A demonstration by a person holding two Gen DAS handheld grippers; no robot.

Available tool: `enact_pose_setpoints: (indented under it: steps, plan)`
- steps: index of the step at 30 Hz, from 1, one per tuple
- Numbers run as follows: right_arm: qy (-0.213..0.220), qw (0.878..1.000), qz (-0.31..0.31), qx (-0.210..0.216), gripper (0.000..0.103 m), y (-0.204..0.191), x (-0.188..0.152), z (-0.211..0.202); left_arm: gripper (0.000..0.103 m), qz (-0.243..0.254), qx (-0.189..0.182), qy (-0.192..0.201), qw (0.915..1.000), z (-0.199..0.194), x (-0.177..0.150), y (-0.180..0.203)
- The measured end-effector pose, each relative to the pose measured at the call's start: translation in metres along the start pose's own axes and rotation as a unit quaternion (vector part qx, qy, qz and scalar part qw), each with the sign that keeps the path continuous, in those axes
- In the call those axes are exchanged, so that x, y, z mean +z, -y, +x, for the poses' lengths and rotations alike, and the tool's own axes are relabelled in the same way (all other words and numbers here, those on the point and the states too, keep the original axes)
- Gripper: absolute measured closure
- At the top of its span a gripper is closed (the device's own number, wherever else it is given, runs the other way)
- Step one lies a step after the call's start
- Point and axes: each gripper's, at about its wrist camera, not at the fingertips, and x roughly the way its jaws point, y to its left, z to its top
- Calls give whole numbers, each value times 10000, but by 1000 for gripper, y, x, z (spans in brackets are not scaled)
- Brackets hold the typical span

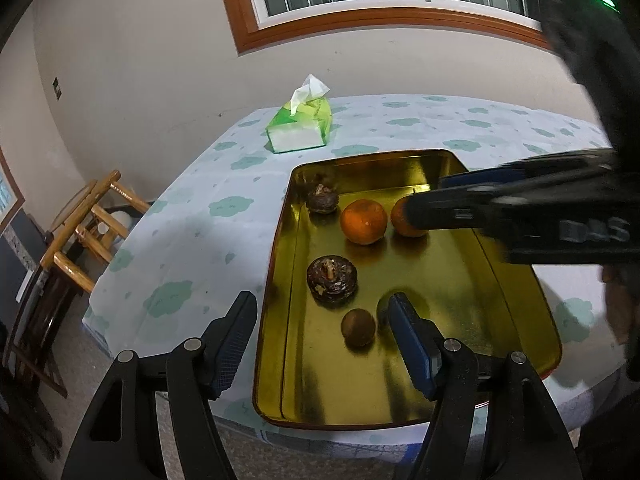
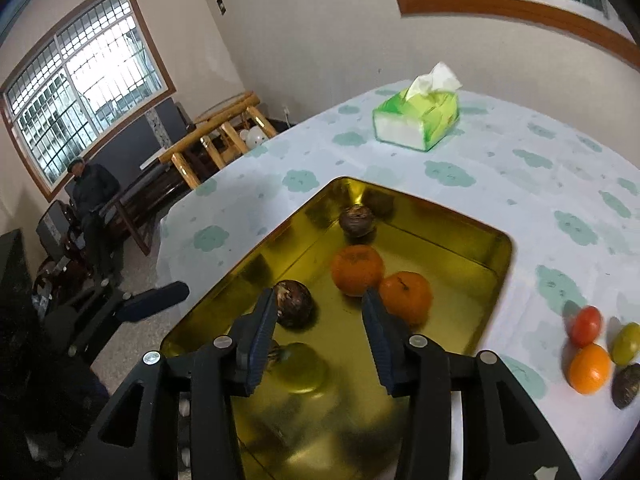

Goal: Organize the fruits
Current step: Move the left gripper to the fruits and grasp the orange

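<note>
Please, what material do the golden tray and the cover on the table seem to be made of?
Golden rectangular tray: likely thin metal with a glossy finish; its walls mirror the fruit. White table cover with green cloud shapes: probably plastic sheet or coated cloth; smooth, with a faint sheen.

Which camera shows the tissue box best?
The right wrist view: the tissue box looks bigger and sharper there, with its front and top both plain. The left wrist view shows the same box smaller and farther off.
</note>
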Motion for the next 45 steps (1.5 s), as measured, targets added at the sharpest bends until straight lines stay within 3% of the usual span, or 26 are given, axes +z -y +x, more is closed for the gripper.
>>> enact_pose_setpoints:
  steps: [4, 7, 12, 16, 21, 26, 30, 36, 38, 40, 45]
  plan:
    - [305, 9987, -6, -398, 61, 20, -28, -41, 34, 174, -163, 108, 9997, -8, 4, 10]
    - [440, 9935, 283, -1015, 61, 57, -61, -81, 34, 438, -309, 166, 9984, -13, 11, 25]
    - [194, 9652, 971, -2422, 60, 146, -122, -133, 34, 937, -939, 182, 9910, -19, 36, 63]
    - [54, 9459, 1360, -2946, 60, 194, -154, -151, 34, 1064, -1653, -114, 9804, -13, 65, 100]
    - [427, 9466, 2009, -2484, 55, 215, -169, -168, 34, 749, -2088, -492, 9738, 14, 99, 154]
    - [551, 9540, 1978, -2184, 54, 214, -178, -173, 34, 367, -1862, -991, 9768, 67, 115, 196]
    - [692, 9586, 2001, -1906, 53, 214, -180, -176, 34, -122, -1605, -1260, 9789, 102, 117, 202]
    - [804, 9621, 2081, -1566, 53, 218, -181, -177, 34, -514, -1562, -1373, 9768, 121, 115, 204]
    - [847, 9618, 2152, -1463, 53, 220, -182, -178, 40, -416, -1574, -1402, 9766, 126, 112, 211]
    - [874, 9608, 2230, -1395, 53, 224, -183, -179, 60, -243, -1510, -1290, 9798, 121, 108, 218]
    - [924, 9549, 2517, -1275, 52, 233, -185, -181, 60, -392, -1795, -1266, 9748, 106, 101, 216]
